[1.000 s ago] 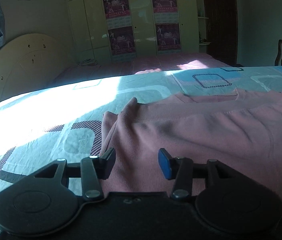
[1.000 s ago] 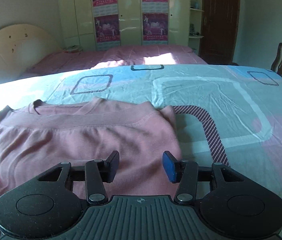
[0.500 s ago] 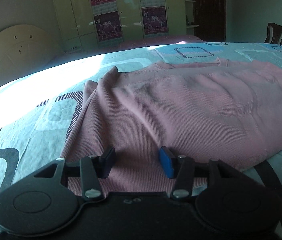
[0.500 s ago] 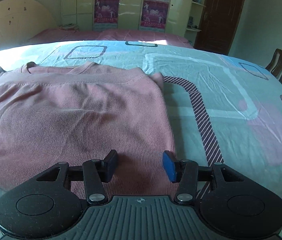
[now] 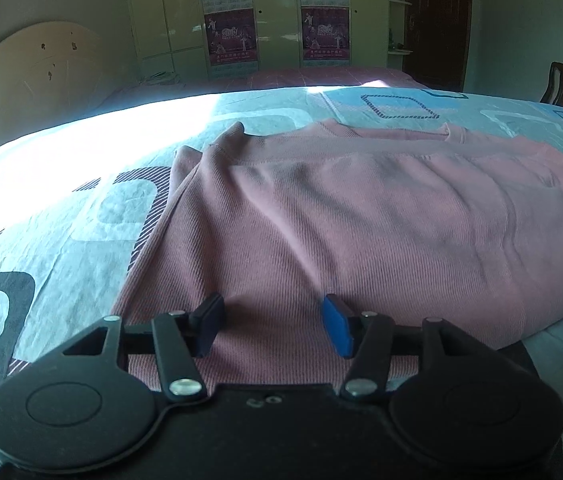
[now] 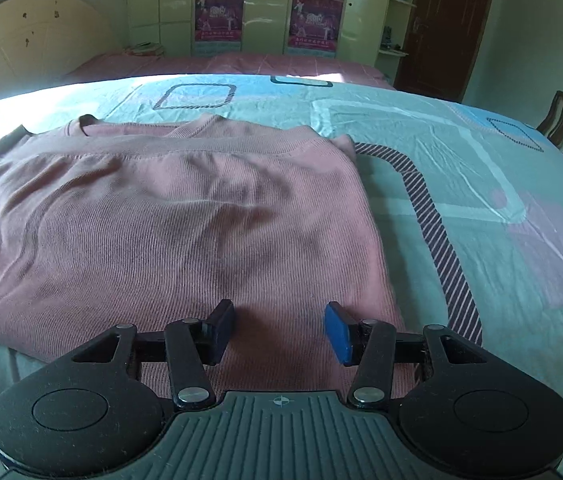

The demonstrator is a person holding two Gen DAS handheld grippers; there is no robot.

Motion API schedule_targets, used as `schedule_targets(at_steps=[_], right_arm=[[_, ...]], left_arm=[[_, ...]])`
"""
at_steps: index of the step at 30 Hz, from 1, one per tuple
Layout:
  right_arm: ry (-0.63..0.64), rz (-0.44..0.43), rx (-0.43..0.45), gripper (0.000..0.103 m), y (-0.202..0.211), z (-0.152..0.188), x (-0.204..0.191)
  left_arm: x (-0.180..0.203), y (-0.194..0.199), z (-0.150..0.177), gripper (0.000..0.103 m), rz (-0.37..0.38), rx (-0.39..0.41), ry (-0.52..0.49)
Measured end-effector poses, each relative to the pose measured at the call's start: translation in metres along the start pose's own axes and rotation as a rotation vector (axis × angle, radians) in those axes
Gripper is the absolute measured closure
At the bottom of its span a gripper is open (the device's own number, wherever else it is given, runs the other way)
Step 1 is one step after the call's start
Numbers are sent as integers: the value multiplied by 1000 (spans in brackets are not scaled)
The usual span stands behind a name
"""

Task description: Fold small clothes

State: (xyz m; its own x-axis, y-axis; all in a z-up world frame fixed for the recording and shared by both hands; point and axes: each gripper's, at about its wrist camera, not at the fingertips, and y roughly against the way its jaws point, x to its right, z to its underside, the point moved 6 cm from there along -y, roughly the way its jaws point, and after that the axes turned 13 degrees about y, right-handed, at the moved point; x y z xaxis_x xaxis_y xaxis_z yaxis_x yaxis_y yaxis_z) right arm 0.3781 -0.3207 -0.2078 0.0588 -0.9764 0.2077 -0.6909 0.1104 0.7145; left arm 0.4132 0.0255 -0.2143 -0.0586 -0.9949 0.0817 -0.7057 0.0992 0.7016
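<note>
Pink sweater (image 5: 361, 232): folded, lying flat on patterned bed sheet (image 6: 461, 168). Left gripper (image 5: 273, 330): jaws wide, empty, over sweater's near left edge. Right gripper (image 6: 279, 334): jaws wide, empty, over its near right corner.

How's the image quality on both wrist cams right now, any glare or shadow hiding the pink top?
Left wrist view: sunlight blows out the bedsheet at far left; the pink top stays readable, shaded, between the open left claw. Right wrist view: even light, the weave is sharp by the open right claw. Fisheye bends both.
</note>
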Motion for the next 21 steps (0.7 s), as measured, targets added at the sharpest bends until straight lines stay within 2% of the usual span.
schedule_targets(at_steps=[3, 7, 11, 13, 17, 18, 20, 21], right_arm=[[-27, -56, 35, 54, 9, -10, -2], [-19, -86, 95, 54, 14, -37, -15], [-13, -119, 137, 54, 8, -67, -30], [1, -119, 150, 54, -1, -79, -36], [35, -75, 117, 54, -31, -82, -28], [43, -58, 103, 54, -37, -80, -24], [49, -17, 50, 54, -54, -65, -7], [42, -11, 42, 54, -59, -57, 2]], left_arm=[[2, 3, -7, 49, 4, -13, 22], [9, 7, -21, 48, 23, 5, 44], [23, 3, -35, 42, 39, 27, 40], [28, -5, -40, 42, 34, 26, 41], [23, -30, -40, 42, -14, -5, 63], [19, -36, -38, 40, -22, -18, 79], [9, -42, -35, 28, -16, -23, 134], [6, -42, -34, 27, -13, -25, 147]])
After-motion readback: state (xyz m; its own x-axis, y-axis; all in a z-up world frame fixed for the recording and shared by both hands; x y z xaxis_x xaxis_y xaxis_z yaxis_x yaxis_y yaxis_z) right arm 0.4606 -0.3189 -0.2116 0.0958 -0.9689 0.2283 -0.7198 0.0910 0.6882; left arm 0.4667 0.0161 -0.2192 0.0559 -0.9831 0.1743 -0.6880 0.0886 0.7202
